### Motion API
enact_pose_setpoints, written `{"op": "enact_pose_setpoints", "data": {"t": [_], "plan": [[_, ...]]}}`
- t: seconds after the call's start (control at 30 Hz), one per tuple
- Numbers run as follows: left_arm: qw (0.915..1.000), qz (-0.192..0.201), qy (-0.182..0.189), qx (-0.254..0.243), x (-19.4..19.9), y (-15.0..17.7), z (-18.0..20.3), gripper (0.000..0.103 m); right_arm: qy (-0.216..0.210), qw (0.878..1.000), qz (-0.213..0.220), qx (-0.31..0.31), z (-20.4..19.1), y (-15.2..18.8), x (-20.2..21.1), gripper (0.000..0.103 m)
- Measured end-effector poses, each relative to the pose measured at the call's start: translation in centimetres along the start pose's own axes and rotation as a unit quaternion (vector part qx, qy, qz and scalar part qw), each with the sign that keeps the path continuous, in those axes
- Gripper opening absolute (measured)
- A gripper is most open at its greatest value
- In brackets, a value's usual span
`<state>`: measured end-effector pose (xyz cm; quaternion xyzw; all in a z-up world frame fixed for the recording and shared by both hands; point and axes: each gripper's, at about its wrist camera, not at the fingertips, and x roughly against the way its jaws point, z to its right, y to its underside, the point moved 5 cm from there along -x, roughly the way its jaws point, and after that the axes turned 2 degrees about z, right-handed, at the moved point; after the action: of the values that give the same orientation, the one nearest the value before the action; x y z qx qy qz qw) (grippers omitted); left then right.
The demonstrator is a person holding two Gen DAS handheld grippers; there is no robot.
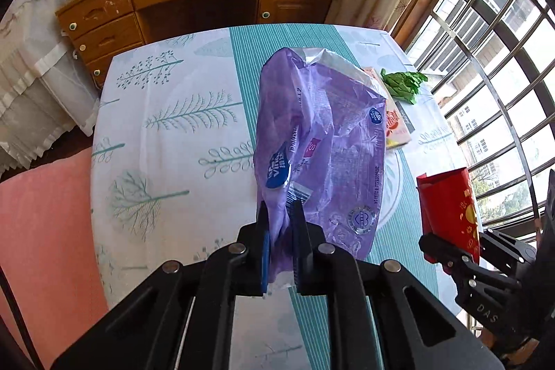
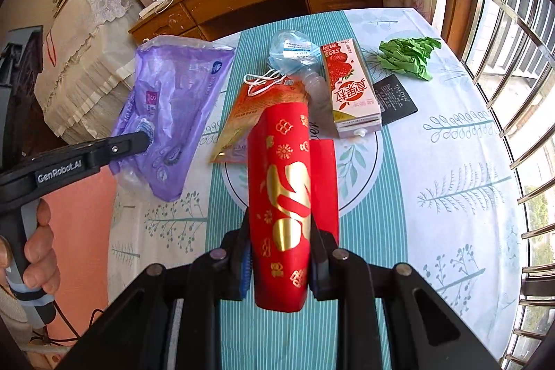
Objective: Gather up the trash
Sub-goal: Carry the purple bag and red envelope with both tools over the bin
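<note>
The left gripper [image 1: 281, 227] has its fingers pressed on the lower corner of a purple plastic bag [image 1: 322, 141], and the bag hangs free above the worktop [image 1: 166, 99], at about 10 o'clock from the heap of trash in the right wrist view. The bag looks very light, thin and soft; it is crumpled and has no stiffness, so it will swing and fold when carried. I think a pinch on a gathered fold, as now, is the good place, because smooth film can slip from a flat grip.

The right gripper [image 2: 279, 252] pinches a red packet with gold print [image 2: 281, 196] between its fingers, at the lower half. It seems to be thin card or paper, light but a little stiff, and it bows under the squeeze; a grip across the flat faces near one end should hold well.

Still on the worktop, at 12 o'clock from the red packet, lie an orange foil sachet [image 2: 249, 117], a blue face mask [image 2: 291, 58] with white loops, a clear small bottle [image 2: 317, 89] and a strawberry drink carton [image 2: 347, 85]. At 1 o'clock are a black card [image 2: 395, 99] and a crumpled green paper [image 2: 409, 56]. The carton is stiff and could be taken across its narrow sides; the mask is soft and is best taken in its middle.
</note>
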<state>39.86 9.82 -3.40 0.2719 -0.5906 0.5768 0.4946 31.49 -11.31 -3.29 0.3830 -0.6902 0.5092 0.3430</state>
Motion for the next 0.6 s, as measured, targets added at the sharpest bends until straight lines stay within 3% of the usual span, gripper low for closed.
{"op": "enact_pose_setpoints", "data": {"t": [0.23, 0.6], "plan": [[0.9984, 0.024, -0.018, 0.049, 6.4, 7.3, 3.4, 0.008, -0.04, 0.998, -0.003, 0.056, 0.8, 4.7, 4.6, 0.025], [0.9884, 0.073, -0.054, 0.122, 13.8, 21.0, 12.4, 0.008, -0.103, 0.985, -0.015, 0.14, 4.6, 14.6, 12.3, 0.025]]}}
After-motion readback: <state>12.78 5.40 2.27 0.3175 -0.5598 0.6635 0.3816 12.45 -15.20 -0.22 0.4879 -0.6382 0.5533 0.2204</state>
